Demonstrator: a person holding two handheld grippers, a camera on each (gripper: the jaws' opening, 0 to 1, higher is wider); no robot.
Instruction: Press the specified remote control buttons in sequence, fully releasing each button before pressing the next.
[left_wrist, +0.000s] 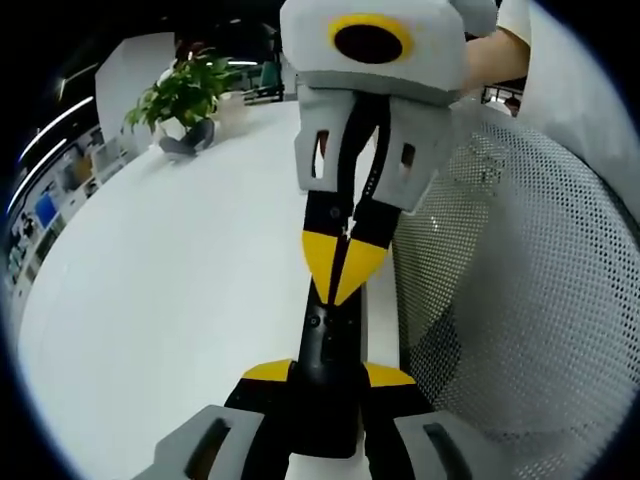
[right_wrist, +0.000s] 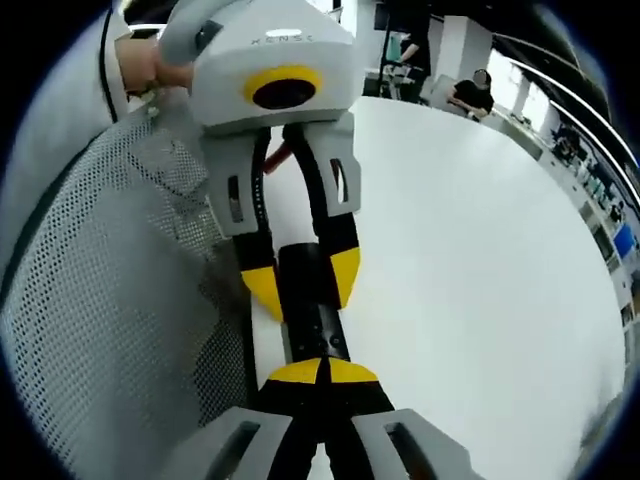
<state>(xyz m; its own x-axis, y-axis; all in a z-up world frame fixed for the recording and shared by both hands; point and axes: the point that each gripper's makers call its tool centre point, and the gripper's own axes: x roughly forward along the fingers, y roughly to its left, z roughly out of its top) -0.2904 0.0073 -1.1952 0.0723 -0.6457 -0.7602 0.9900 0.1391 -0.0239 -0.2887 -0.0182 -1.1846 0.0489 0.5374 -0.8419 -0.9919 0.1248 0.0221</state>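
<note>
In the left gripper view, the left gripper (left_wrist: 330, 385) is rising from the bottom edge with its yellow-tipped jaws closed on either side of a black remote (left_wrist: 330, 345), holding its near end just above a white table (left_wrist: 170, 300). Just beyond, the right gripper (left_wrist: 344, 268) is coming down from the top, its two yellow tips drawn together into a point that is sitting on the remote's face, with no gap between them and nothing gripped.

The right gripper view is showing the same meeting from the other side. The right gripper (right_wrist: 322, 375) is at the bottom with its tips shut together and touching the remote (right_wrist: 312, 310). Past it, the left gripper (right_wrist: 302, 275) is clamping the far end between its yellow pads.

As a judgement, one press in the sequence is under way: the remote is steadied and a tip is resting on the button area. Which button this is, and how many presses are done or left, cannot be told, since no button labels are readable.

Counting: one remote, two grippers, one table. To the side, one grey mesh chair back (left_wrist: 520, 290) is standing against the table edge. Far across the table, one potted plant (left_wrist: 185, 95) is sitting near the rim, and one seated person (right_wrist: 470, 92) is working in the background.
</note>
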